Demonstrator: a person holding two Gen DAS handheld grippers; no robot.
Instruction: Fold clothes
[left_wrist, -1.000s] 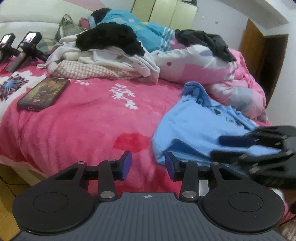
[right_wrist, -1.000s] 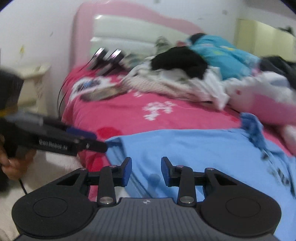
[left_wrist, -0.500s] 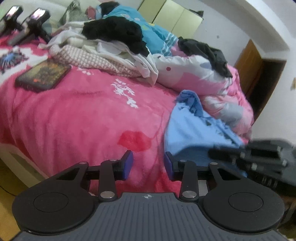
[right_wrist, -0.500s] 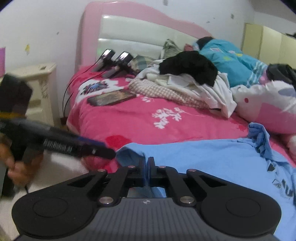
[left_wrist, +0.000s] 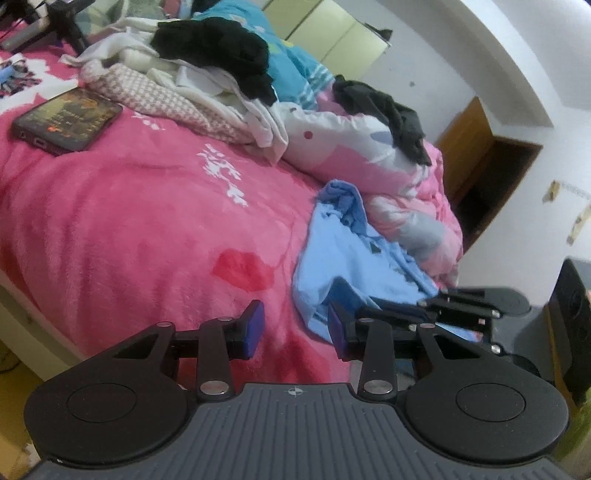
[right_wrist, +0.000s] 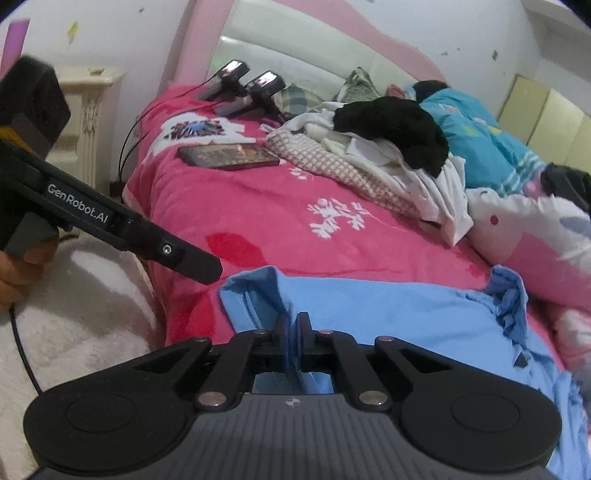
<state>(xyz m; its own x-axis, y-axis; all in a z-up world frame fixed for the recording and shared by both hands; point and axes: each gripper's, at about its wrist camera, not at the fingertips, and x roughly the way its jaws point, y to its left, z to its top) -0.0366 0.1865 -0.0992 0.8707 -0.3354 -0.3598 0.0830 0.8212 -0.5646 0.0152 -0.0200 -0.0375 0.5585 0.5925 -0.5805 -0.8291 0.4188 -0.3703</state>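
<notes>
My right gripper (right_wrist: 293, 341) has its jaws pinched tight on the near hem of the light blue shirt (right_wrist: 399, 314), a fold of cloth standing up between the pads; they have just been closing onto it. The shirt lies rumpled on the pink bed (right_wrist: 266, 206) near its foot edge, its collar end bunched towards two o'clock against the pink and white duvet (right_wrist: 535, 236).

My left gripper (left_wrist: 295, 326) hangs at the shirt's corner with its jaws partly apart and nothing held; the blue edge sits just at the right pad (left_wrist: 338, 328), pink blanket showing in the gap. In the right wrist view that gripper comes in from nine o'clock, its tip near the shirt's left corner.

I judge the step to be taking the hem in both grippers so the shirt can be lifted and spread flat. To do it well I should slide the left jaws onto the corner, catch both layers, close firmly, then draw the two grips apart so the hem goes taut before any lifting. The phone (left_wrist: 66, 123) at ten o'clock and the heap of clothes (left_wrist: 207, 77) at twelve lie well apart; I would keep the shirt clear of them.
</notes>
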